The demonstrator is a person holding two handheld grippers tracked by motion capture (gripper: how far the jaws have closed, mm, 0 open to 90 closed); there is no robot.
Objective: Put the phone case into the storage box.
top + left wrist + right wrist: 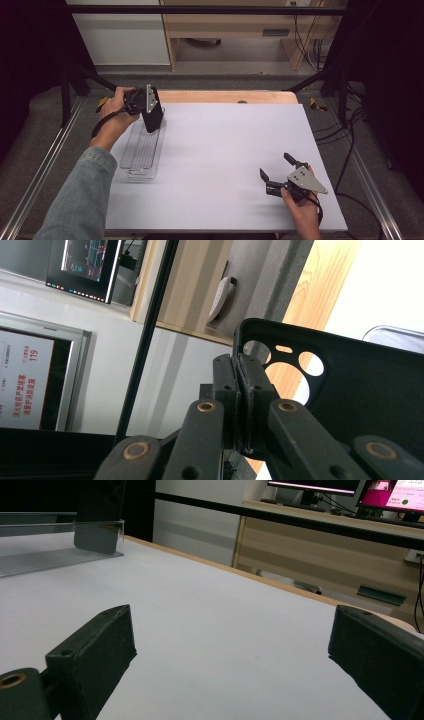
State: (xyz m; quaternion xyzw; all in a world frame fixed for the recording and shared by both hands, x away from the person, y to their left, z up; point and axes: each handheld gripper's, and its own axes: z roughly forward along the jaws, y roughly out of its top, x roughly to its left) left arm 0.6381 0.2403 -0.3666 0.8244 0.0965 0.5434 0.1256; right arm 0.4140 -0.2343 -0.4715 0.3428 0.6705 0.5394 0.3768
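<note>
A black phone case (153, 119) with camera cut-outs hangs upright over the far end of a clear plastic tray (141, 152) at the table's left. My left gripper (148, 109) is shut on the case's edge. In the left gripper view the left gripper (240, 376) pinches the thin rim of the case (370, 390), and a corner of the tray (395, 334) lies behind. My right gripper (275, 166) rests open near the front right corner with nothing between its jaws. In the right gripper view the right gripper (235, 640) faces the far-off tray (45, 555) and the case (100, 515).
A white mat (225, 150) covers the table, with a wooden edge (225, 96) at the back. Metal frame rails (35, 180) run along both sides. Cables (350, 150) trail on the floor at the right. A wooden desk (320, 545) with monitors stands beyond.
</note>
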